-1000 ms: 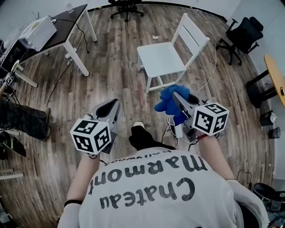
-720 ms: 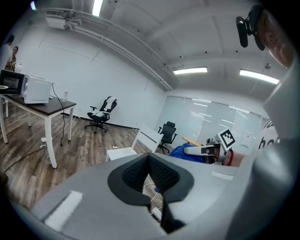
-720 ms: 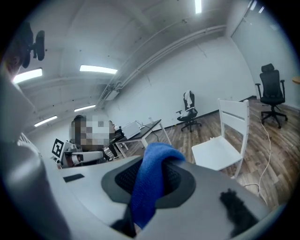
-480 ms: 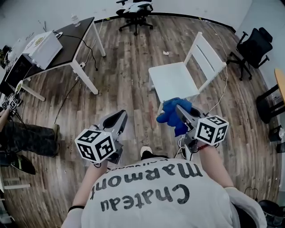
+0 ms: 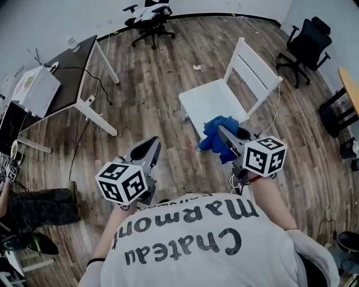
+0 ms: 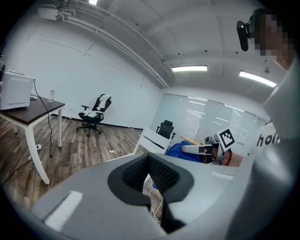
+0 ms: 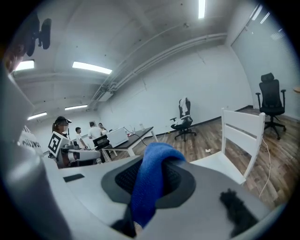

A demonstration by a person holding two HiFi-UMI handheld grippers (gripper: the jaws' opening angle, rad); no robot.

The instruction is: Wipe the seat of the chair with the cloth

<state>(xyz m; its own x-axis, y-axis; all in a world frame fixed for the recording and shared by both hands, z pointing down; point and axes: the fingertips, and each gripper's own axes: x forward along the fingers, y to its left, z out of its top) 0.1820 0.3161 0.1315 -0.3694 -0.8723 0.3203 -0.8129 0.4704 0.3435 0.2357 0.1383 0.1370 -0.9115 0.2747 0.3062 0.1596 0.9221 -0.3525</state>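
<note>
The white chair (image 5: 216,98) stands ahead on the wood floor, its slatted back (image 5: 255,67) to the right and its seat bare. My right gripper (image 5: 224,136) is shut on a bunched blue cloth (image 5: 215,134), held in the air just short of the seat's front edge. In the right gripper view the cloth (image 7: 150,183) hangs over the jaws, with the chair (image 7: 236,133) beyond it. My left gripper (image 5: 147,151) is shut and empty, low at the left, away from the chair. The left gripper view shows its pads (image 6: 159,174) closed, with the chair (image 6: 151,139) and cloth (image 6: 180,151) farther off.
A dark-topped desk (image 5: 67,78) with a white box (image 5: 35,89) stands at the left. Black office chairs sit at the back (image 5: 147,14) and far right (image 5: 311,39). Cables (image 5: 273,115) trail on the floor by the chair. A person's leg (image 5: 39,203) lies at the left edge.
The view has moved toward the chair. My right gripper with the cloth now sits nearer the seat's front edge. Both grippers have kept the same hold.
</note>
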